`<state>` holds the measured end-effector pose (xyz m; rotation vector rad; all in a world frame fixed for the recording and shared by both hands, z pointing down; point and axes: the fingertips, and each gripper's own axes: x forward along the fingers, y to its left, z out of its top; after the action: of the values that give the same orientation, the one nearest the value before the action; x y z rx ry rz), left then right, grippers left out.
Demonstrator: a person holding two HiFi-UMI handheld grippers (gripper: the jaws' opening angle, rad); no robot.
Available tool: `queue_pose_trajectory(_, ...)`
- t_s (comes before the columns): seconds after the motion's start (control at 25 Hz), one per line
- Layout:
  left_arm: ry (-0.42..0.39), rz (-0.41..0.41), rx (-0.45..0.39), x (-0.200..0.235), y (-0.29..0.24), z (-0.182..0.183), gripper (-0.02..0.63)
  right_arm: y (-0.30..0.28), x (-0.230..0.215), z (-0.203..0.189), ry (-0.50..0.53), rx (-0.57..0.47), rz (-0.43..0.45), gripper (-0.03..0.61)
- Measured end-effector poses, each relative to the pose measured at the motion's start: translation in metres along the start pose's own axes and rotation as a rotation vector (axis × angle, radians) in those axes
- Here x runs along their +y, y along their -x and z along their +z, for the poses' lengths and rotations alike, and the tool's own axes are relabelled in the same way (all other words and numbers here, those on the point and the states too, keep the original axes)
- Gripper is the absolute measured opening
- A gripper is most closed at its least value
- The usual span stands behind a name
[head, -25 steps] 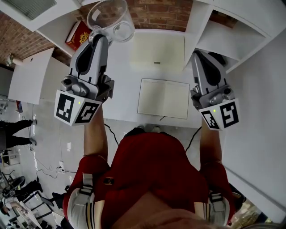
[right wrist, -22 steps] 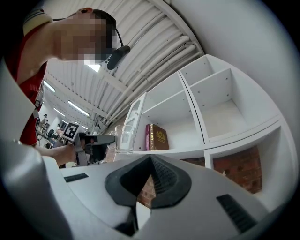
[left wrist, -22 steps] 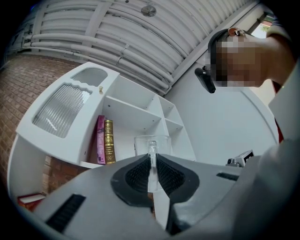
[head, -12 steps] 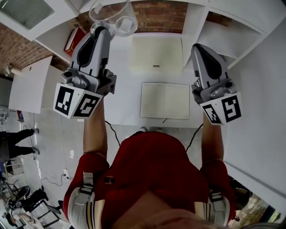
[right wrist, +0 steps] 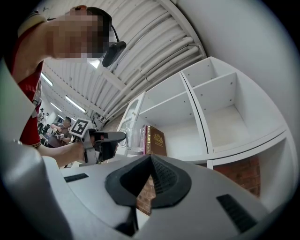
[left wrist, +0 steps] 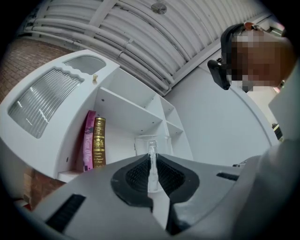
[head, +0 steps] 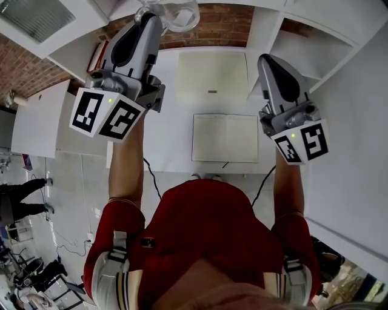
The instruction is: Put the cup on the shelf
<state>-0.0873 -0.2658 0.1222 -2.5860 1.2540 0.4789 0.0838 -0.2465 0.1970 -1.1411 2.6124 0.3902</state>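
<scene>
Cup (head: 179, 15), clear glass, held up in front of the white shelf (left wrist: 125, 108), its wall pinched by the left gripper (left wrist: 152, 165). Two upright books (left wrist: 93, 143) stand at the compartment's left; the cup shows just right of them. Right gripper (right wrist: 149, 161) pressed together, holding nothing. Open notebook (head: 225, 137) lies on the table (head: 167, 130) below.

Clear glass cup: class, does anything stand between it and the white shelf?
Nothing visible. The clear glass cup, clamped in the left gripper, faces an open bay of the white shelf; pink and brown books stand left.
</scene>
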Motion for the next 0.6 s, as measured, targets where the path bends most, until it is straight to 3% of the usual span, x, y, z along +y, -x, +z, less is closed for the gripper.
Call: queue_pose_trajectory(0.6, 0.012, -0.017, 0.018, 0.021, -0.068, 0.005, 0.026, -0.002, -0.008, 0.003, 0.027, 0.004, -0.031, -0.003)
